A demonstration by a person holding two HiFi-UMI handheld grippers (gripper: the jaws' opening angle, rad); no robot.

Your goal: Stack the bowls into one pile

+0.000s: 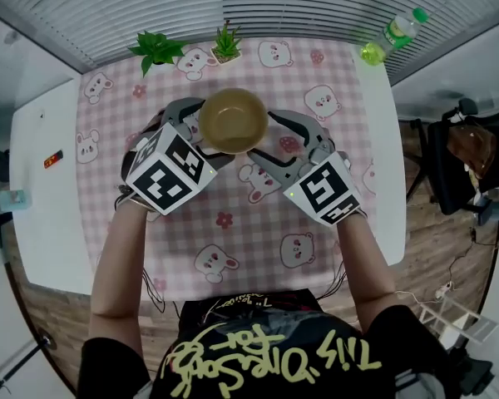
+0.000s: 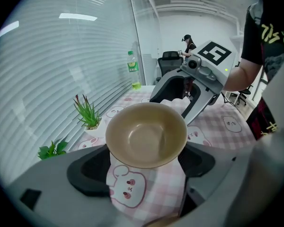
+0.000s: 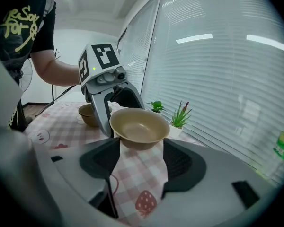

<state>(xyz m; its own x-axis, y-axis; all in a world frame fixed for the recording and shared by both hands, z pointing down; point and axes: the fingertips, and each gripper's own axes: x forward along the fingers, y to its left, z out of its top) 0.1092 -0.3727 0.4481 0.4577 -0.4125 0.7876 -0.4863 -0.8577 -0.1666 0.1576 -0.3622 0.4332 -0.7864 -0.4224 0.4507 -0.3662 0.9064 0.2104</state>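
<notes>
A tan bowl (image 1: 233, 120) sits a little above the middle of the head view, over a pink checked tablecloth (image 1: 258, 231) printed with bears. The cloth covers the middle of a white table (image 1: 41, 214). The person's two arms reach up from the bottom of the frame, and the two tools meet at the bowl from either side.

The left gripper (image 1: 216, 128) comes in from the left. In the left gripper view its jaws stand wide with the bowl set between them. The rim overhangs both dark pads, and the pads lie against the bowl's sides. The bowl is upright and empty.

The right gripper (image 1: 261, 135) comes in from the right. In its own view the jaws are spread apart. Their tips sit just beside the bowl's near side, and checked cloth shows in the gap between the pads.

A second bowl (image 3: 87, 115) of the same colour stands on the cloth at the left of the right gripper view, behind the left gripper. The head view does not show it.

Two small potted plants (image 1: 158, 50) (image 1: 226, 44) stand along the cloth's upper edge. A green bottle (image 1: 392, 36) is at the table's upper right corner.
</notes>
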